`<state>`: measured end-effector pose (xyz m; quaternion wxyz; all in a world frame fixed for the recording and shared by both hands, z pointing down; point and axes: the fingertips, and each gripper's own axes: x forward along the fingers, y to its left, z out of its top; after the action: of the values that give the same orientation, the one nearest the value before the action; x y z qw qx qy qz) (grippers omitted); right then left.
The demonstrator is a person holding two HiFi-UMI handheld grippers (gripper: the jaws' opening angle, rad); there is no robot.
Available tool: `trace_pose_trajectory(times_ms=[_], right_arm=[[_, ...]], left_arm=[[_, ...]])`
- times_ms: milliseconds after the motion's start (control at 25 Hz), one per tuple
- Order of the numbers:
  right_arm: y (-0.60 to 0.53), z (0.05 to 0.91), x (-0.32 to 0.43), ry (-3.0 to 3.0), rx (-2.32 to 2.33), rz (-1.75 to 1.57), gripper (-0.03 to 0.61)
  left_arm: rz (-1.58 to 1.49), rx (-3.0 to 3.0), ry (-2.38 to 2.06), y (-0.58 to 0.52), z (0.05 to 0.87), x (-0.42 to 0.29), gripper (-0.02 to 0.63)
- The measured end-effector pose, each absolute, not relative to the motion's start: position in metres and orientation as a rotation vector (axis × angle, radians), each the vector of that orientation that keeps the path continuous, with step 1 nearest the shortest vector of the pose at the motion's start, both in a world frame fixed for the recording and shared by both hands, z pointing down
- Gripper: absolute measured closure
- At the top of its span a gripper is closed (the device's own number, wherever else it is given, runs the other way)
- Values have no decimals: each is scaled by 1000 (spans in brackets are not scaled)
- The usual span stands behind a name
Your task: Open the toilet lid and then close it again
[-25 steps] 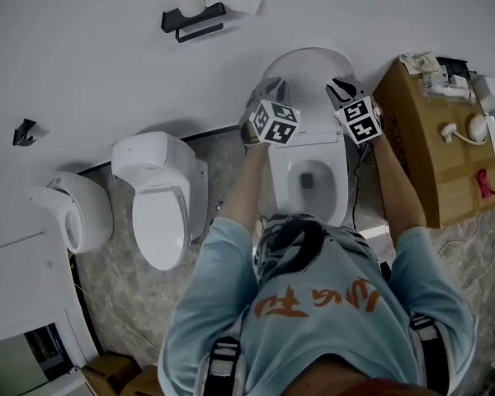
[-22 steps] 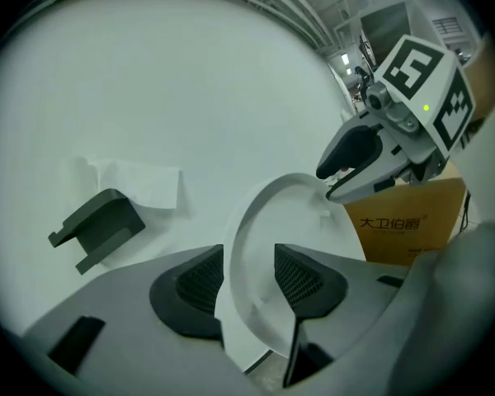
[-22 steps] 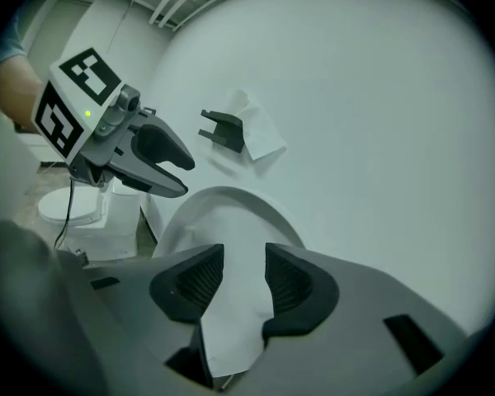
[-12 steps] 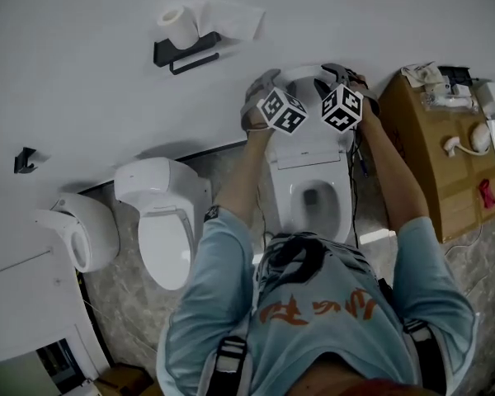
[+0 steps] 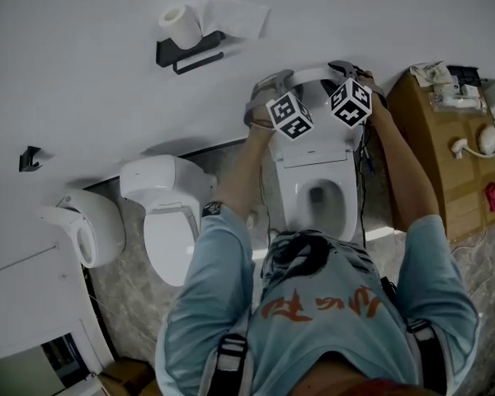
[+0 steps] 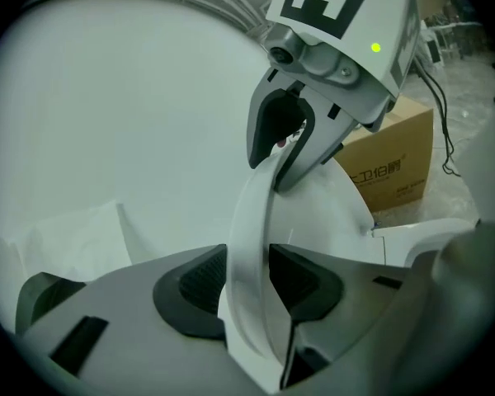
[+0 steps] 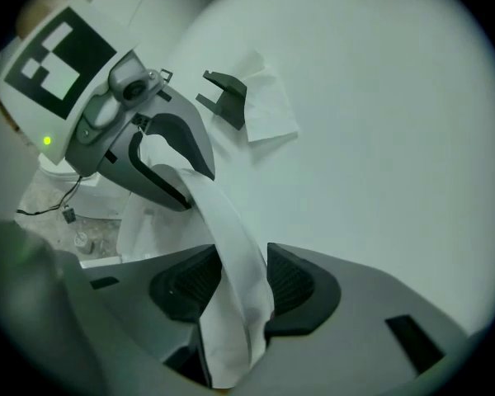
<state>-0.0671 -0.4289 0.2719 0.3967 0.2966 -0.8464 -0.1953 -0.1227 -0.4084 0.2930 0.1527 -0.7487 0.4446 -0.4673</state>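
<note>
Scene: seen from above, a person stands over a white toilet bowl [image 5: 340, 190] set against a pale wall, both arms stretched forward.
Toilet lid [image 5: 317, 89]: raised and upright, its back close to the wall. Both grippers are at its top rim, one on each side.
Left gripper [image 6: 247, 283]: half open around the lid's thin rim on the left side. Its jaws have just been closing, and both dark pads meet the rim, so it holds the lid.
Right gripper [image 7: 235, 283]: also half open, on the right side of the same rim. Its jaws have just been opening, and the rim now fills the gap between its pads and touches both.
Surroundings: a second toilet [image 5: 169, 213] stands to the left. A toilet-paper roll [image 5: 178, 19] sits on a black holder on the wall. A cardboard box [image 5: 445, 163] stands to the right.
</note>
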Motion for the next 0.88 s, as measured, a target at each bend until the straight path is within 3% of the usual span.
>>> trace_pose_trajectory(times_ms=[200,880], right_arm=[[-408,267,-61,-2092,618,-552,433],[-283,266,-30,-2026,543,-707,419]], left_arm=[[-1341,-2117,1197,-387,287,-119,459],[-1330,-2112,1120,-265,282,-90,469]])
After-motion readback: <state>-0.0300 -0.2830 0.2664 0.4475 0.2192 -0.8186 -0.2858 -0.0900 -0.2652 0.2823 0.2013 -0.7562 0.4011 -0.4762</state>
